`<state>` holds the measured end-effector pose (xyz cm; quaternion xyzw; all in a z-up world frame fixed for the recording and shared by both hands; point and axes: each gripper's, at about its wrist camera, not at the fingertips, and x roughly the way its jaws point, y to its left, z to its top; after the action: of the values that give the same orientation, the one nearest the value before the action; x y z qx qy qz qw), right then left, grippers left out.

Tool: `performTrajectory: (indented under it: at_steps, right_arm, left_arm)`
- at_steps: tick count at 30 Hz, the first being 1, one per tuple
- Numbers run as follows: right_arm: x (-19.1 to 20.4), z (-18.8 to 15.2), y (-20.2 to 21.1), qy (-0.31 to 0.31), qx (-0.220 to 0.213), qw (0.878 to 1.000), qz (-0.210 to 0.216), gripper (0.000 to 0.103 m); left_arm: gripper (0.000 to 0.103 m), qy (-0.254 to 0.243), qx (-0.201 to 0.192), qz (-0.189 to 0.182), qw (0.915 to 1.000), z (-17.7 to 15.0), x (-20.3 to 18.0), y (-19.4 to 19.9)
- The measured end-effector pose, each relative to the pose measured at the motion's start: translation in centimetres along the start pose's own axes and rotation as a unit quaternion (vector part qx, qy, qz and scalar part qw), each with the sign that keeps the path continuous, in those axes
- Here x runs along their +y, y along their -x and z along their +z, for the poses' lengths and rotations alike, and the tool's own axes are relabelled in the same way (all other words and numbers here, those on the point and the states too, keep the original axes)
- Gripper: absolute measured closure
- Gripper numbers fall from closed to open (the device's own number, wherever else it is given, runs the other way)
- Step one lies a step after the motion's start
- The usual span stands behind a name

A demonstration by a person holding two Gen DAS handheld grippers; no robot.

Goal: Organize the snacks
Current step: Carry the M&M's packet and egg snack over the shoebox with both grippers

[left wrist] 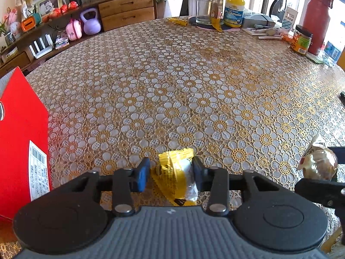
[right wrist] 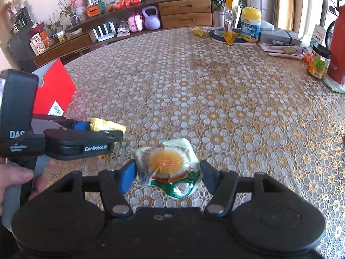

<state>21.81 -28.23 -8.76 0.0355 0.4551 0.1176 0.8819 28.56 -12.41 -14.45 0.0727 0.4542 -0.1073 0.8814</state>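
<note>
Readable writing first: the left hand-held gripper (right wrist: 105,132), seen from the right wrist view, carries "GenRobot.AI" on its side and "DAS" on the black block behind it; a yellow-capped bottle (right wrist: 251,24) at the far edge of the counter (right wrist: 215,99) reads "Smart" and "Gummies"; the white label with a barcode on the red box (left wrist: 21,133) is too small to read, as is the print on the orange-labelled jar (right wrist: 319,64). Left hand-held gripper (left wrist: 171,171): jaws narrowed on a yellow snack packet (left wrist: 174,172), the right pad against the wrapper, the blue left pad (left wrist: 142,174) at its crumpled edge; the packet looks pinched, its lower end close to the lace cloth, whether resting on it cannot be told. It sits just right of the red box. Right hand-held gripper (right wrist: 168,173): jaws about half open, pads at either side of a round sealed snack pack (right wrist: 170,168) with an orange centre and green-white wrapper; both pads meet the wrapper's edges, so it appears held. Both tools point steeply down at the counter, side by side, the left one just ahead-left in the right wrist view. A hand (right wrist: 15,183) wraps the left tool's grip at the frame's left edge. A red flask (left wrist: 317,19) stands far right.
</note>
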Motion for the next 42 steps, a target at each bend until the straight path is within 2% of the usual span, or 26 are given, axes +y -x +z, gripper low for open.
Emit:
performTrajectory:
  at_steps: [6,24,32,34,42]
  right_arm:
    - [1.0,0.0,1.2,0.005,-0.005,1.000,0.001,0.041]
    - [8.1,0.3,7.6,0.071,-0.046,0.996,0.027,0.041]
    - [12.9,1.6,9.3,0.103,-0.060,0.993,0.026,0.042]
    - [14.3,2.1,9.4,0.109,-0.061,0.992,0.012,0.042]
    - [18.8,4.5,9.0,0.115,-0.071,0.991,0.008,0.042]
  left_arm:
    - [0.065,0.019,0.002,-0.012,0.9997,-0.4,0.6,2.5]
    - [0.065,0.041,-0.031,-0.019,0.9985,-2.6,4.2,14.9]
    - [0.065,0.043,-0.044,0.024,0.9978,-2.3,6.9,18.9]
    - [0.065,0.047,-0.045,0.037,0.9972,-2.2,7.7,19.5]
    - [0.065,0.075,-0.051,0.076,0.9930,-1.7,12.3,21.2]
